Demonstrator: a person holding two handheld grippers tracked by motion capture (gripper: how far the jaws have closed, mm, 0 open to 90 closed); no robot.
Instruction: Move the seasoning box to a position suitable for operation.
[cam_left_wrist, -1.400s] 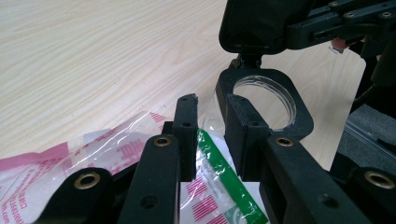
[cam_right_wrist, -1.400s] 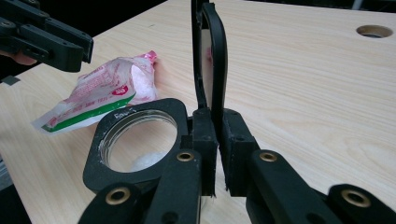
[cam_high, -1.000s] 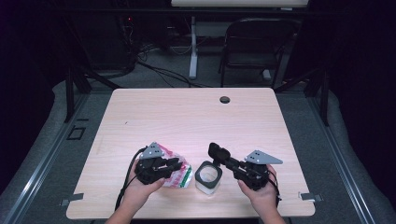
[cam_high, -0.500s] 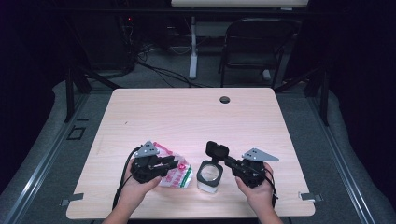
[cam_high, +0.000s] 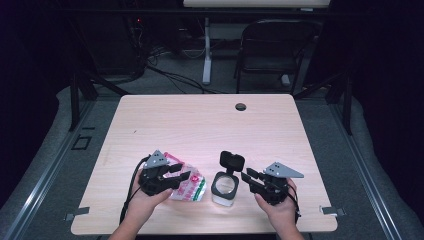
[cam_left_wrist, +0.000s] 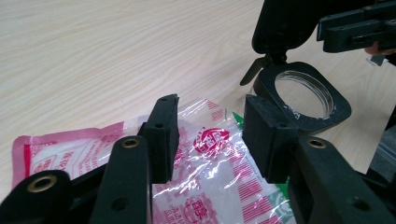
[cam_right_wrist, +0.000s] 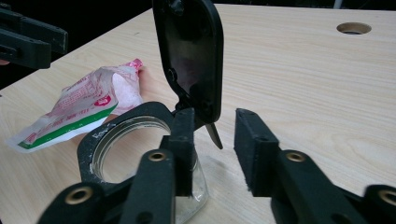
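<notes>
While both jaw sets have just been opening, left hand-held gripper (cam_high: 184, 173) sits unclamped over the sachet (cam_high: 189, 184), just left of the jar (cam_high: 225, 188). Right hand-held gripper (cam_high: 248, 178) gapes empty just right of the jar; flip lid (cam_high: 232, 161) stands up behind on the counter (cam_high: 200, 125).

Your left hand (cam_high: 142, 197) holds the left gripper (cam_high: 182, 175) low at the near table edge, pointing right, toward your other hand. Its jaws have just been opening and stand apart, gripping nothing. Your right hand (cam_high: 278, 205) holds the right gripper (cam_high: 246, 176) pointing left. Its jaws have likewise just been opening, nothing pressed between them.
</notes>
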